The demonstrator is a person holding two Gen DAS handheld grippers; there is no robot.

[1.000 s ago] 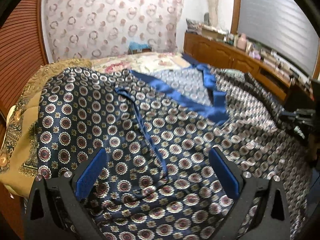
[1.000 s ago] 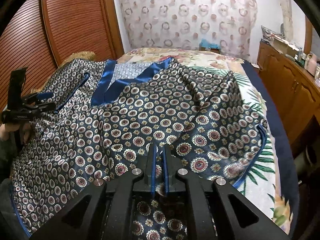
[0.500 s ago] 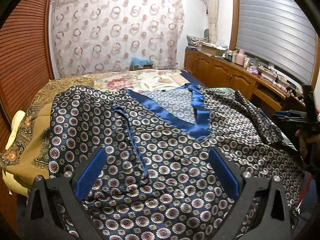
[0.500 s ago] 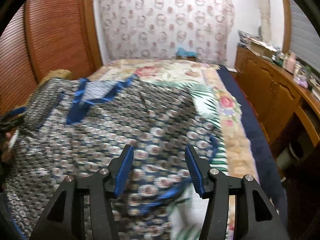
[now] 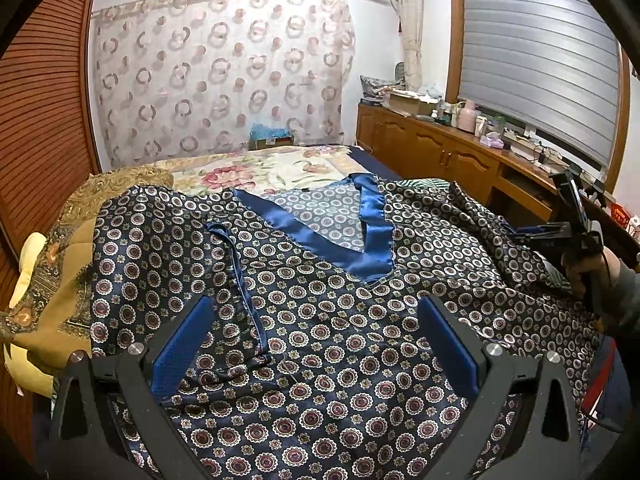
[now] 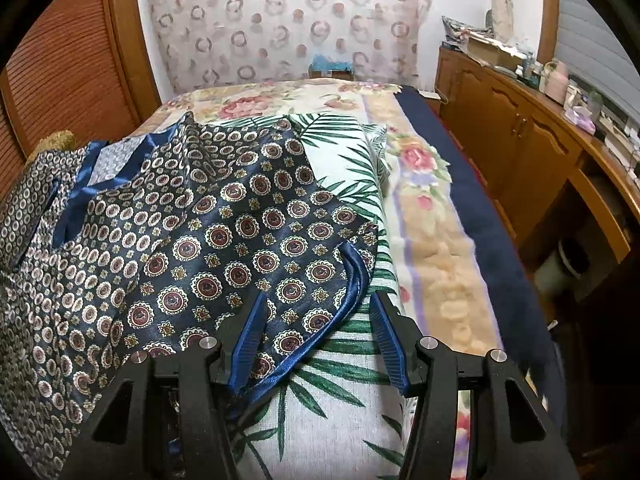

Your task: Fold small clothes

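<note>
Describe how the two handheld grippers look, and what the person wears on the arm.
Both the left gripper and the right gripper have matte black angular frames with triangular cut-outs, silver round screw heads, and jaws lined with ribbed blue pads. The right gripper's handle is black too. A grey sleeve covers the wrist behind it.

Patterned garment (image 5: 328,320): near hem cut off below the left gripper (image 5: 316,344); its far side hidden behind folds. Right gripper (image 6: 316,336): sleeve cuff (image 6: 352,276) partly behind its left finger. Counter items (image 5: 480,124) ahead-right: too small to identify.
</note>
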